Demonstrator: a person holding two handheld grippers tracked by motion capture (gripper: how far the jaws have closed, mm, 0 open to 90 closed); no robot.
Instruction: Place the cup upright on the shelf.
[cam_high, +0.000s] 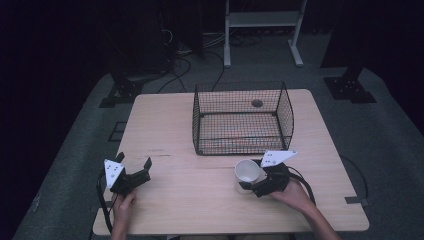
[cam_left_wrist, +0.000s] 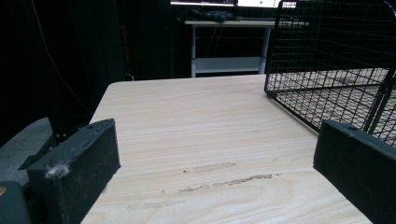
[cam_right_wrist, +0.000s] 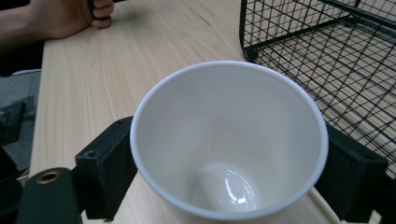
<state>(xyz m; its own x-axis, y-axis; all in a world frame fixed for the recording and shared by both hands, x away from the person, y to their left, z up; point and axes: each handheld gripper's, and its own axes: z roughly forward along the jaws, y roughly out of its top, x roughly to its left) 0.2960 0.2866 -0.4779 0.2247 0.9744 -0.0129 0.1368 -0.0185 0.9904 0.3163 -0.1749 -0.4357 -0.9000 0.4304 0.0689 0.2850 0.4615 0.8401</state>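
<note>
A white cup (cam_high: 247, 171) stands upright on the wooden table (cam_high: 170, 125), just in front of the wire basket. My right gripper (cam_high: 251, 176) comes at it from the right, with one black jaw on each side of the cup's wall. In the right gripper view the empty cup (cam_right_wrist: 229, 140) sits between the two jaws, which lie against its sides. My left gripper (cam_high: 134, 160) rests at the table's front left, open, with bare wood between its jaws (cam_left_wrist: 217, 135).
An empty black wire basket (cam_high: 240, 86) stands at the middle back of the table, close behind the cup (cam_right_wrist: 327, 46) and to the right of the left gripper (cam_left_wrist: 327, 70). A hand (cam_right_wrist: 70, 18) rests on the table's far edge in the right gripper view.
</note>
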